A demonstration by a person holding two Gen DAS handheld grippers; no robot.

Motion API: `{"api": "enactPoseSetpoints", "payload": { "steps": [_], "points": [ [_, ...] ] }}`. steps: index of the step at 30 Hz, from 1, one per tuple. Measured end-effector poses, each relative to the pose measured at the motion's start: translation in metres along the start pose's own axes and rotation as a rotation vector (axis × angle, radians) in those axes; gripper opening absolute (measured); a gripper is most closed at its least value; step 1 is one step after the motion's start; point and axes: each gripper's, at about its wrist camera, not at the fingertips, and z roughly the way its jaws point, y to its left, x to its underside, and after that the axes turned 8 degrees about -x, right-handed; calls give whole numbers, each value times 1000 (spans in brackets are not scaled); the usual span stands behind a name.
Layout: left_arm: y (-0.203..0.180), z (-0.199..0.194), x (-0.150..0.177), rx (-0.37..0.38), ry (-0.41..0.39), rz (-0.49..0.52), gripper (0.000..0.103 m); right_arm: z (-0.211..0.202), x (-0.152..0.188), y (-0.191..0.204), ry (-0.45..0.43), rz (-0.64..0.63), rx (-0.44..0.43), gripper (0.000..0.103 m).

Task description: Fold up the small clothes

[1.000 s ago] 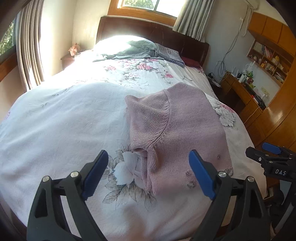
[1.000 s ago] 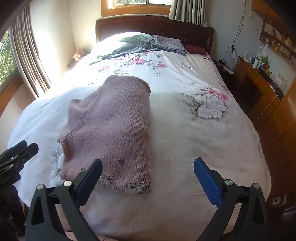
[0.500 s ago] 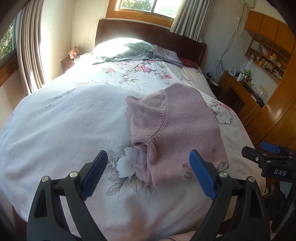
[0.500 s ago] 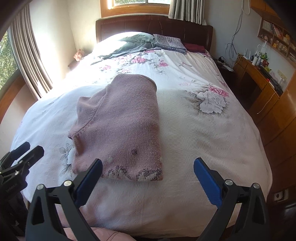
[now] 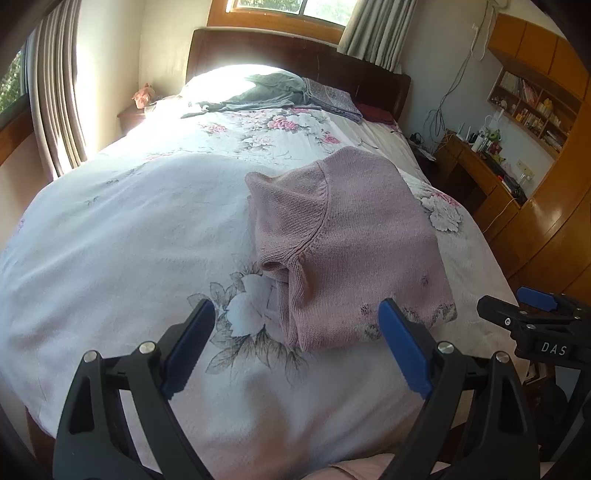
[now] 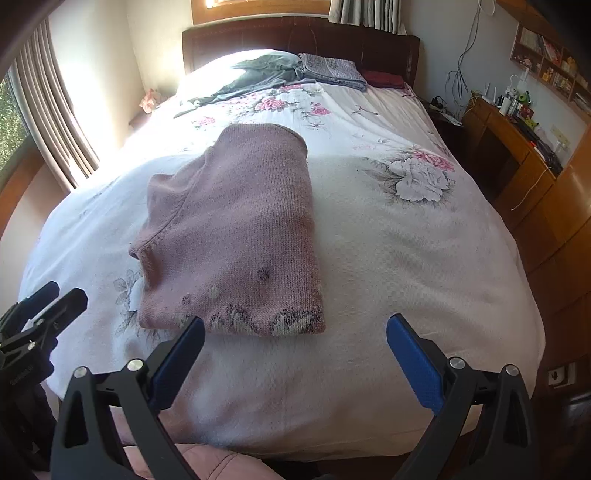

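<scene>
Both grippers withdrawn from sweater

You drew the left gripper and right gripper back toward the bed's foot; the folded sweater consequently appeared farther off.

Both cameras fisheye, each mounted behind own tongs, looking forward over foot of bed toward headboard, angled down. Left view sits left of pink sweater, right view right of it, both near. Shared: sweater, floral bedding, pillows, desk at right. Each view catches other tongs at its edge.
</scene>
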Motion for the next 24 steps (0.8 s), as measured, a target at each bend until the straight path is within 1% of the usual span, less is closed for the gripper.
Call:
{"api": "enactPoseSetpoints", "payload": {
  "steps": [13,19,24],
  "points": [
    [4,11,4,-12,47,-13,89,15,6,1,51,4,-1,99],
    [6,13,4,-15,56,-15,89,14,6,7,21,-32,50,99],
    [7,14,3,-15,59,-16,89,19,5,7,50,-25,51,99]
  ]
}}
